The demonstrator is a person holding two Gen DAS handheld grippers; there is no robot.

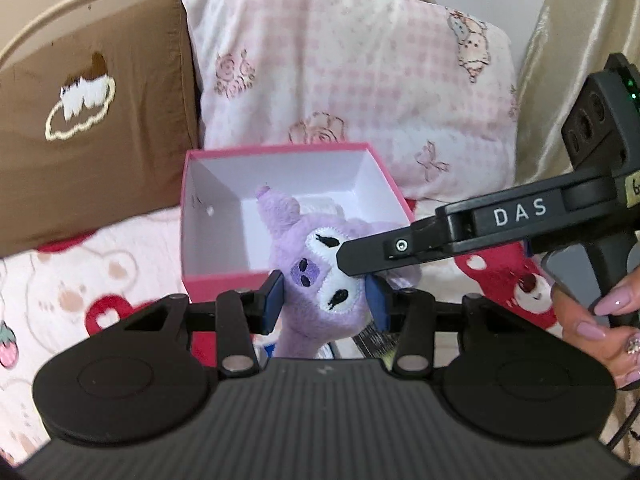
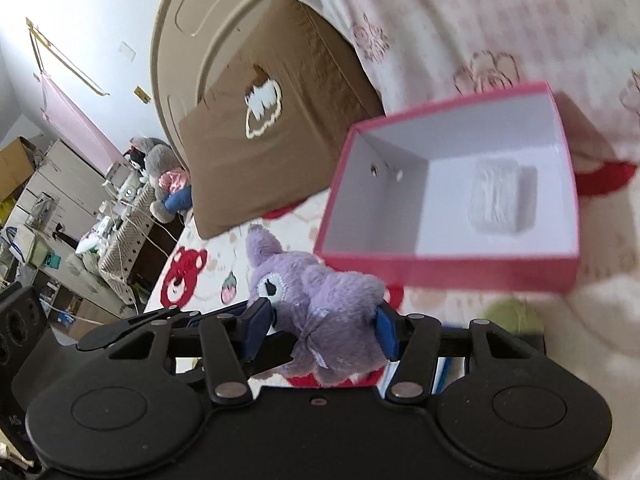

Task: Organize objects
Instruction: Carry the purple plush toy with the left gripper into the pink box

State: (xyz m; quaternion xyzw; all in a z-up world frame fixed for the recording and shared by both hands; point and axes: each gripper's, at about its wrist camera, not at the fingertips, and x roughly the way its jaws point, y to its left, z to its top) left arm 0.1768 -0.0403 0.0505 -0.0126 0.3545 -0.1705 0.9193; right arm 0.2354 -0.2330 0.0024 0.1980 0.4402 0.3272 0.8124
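while both grippers (image 1: 326, 298) (image 2: 326, 330) clamp it, purple plush (image 1: 320, 268) hangs before pink box (image 1: 224, 280).

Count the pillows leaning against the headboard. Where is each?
2: a brown pillow on the left, a pink checked pillow beside it, behind the pink box. Others may be hidden.

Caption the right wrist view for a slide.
Both grippers clamp a purple plush toy before an open pink box on the bed.

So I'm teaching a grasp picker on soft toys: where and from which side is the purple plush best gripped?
Grip the purple plush across its soft body, coming from the side away from the pink box, pads on opposite flanks as the right gripper does now. The fur compresses evenly there; the ear is thin and floppy.
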